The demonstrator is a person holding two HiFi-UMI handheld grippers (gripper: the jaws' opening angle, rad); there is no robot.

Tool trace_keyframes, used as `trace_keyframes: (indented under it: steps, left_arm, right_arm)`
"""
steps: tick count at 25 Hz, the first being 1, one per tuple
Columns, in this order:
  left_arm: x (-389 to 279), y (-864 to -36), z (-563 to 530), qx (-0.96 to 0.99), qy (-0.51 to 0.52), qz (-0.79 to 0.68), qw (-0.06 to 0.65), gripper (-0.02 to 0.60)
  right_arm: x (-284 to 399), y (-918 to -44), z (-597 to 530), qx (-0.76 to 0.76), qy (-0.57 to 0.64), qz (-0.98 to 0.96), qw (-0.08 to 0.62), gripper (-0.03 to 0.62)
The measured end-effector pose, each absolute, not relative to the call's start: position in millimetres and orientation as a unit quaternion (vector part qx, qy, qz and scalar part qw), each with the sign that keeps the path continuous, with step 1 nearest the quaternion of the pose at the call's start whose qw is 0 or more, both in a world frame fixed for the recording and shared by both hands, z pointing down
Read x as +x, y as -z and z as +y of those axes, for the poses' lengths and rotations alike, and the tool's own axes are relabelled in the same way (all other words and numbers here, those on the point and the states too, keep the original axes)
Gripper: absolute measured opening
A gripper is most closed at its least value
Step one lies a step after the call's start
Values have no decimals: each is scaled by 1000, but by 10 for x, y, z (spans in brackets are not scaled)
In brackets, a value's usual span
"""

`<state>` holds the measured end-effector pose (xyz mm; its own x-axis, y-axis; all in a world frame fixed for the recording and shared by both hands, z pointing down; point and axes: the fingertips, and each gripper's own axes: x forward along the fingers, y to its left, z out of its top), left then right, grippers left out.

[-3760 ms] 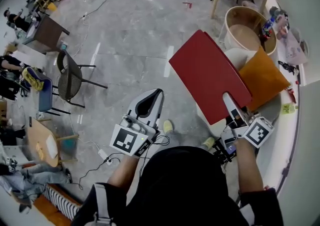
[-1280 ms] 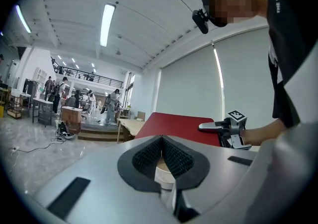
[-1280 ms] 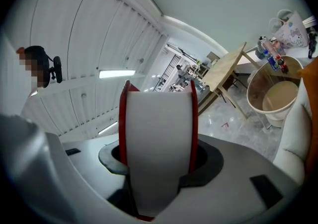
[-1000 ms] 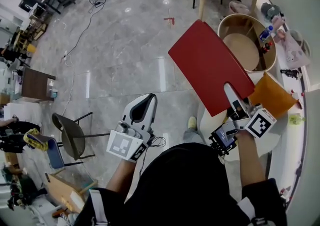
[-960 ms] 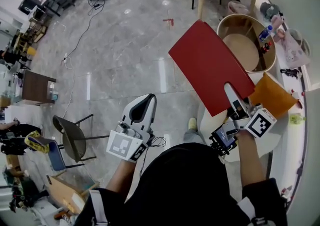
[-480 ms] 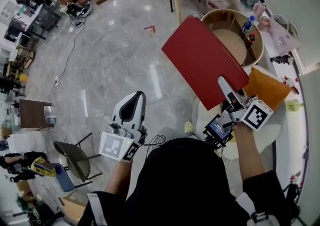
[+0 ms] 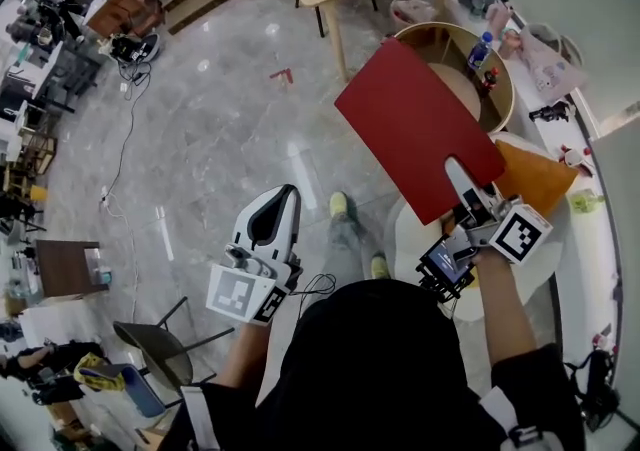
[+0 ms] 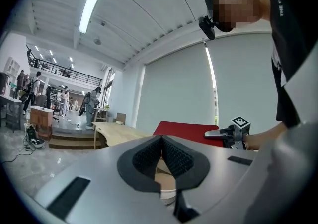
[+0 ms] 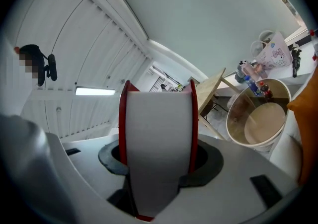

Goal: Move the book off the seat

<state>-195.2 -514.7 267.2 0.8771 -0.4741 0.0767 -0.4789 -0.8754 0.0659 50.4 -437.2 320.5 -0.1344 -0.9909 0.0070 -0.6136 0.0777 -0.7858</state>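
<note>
We hold the flat red hardback book (image 7: 418,127) in our right tool (image 7: 462,182). Its jaws clamp the book's near edge, a red cover against each pad and white pages showing between. The book is up in the air, clear of the white rounded seat (image 7: 407,247) below our right hand. It reaches out over the grey stone floor (image 7: 230,119) toward the round wooden tub (image 7: 445,39) at the far right. An orange cushion (image 7: 535,174) lies just right of the book. Our left tool (image 7: 272,221) hangs over the floor to the left, jaws pressed together with nothing between them.
</note>
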Motion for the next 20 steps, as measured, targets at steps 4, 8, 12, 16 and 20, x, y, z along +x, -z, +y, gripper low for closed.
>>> trace_keyframes:
  steps: [4, 8, 12, 16, 20]
  left_arm:
    - [-1739, -2754, -5545, 975, -24, -217, 52, 13]
    - [-1554, -2805, -5984, 981, -21, -186, 56, 12]
    - [-1365, -2837, -6421, 986, -22, -155, 62, 13]
    - [-1189, -2824, -6827, 989, -19, -129, 64, 12]
    - [-1063, -2856, -7196, 992, -22, -103, 68, 13]
  right_arm:
    - [691, -3236, -4592, -620, 324, 655, 286, 236]
    - [871, -3205, -4853, -645, 316, 630, 295, 236]
    - [1072, -3163, -5103, -676, 306, 600, 299, 236]
    - [1263, -3108, -5277, -700, 291, 574, 310, 236]
    - [1371, -3104, -5484, -718, 277, 553, 318, 236]
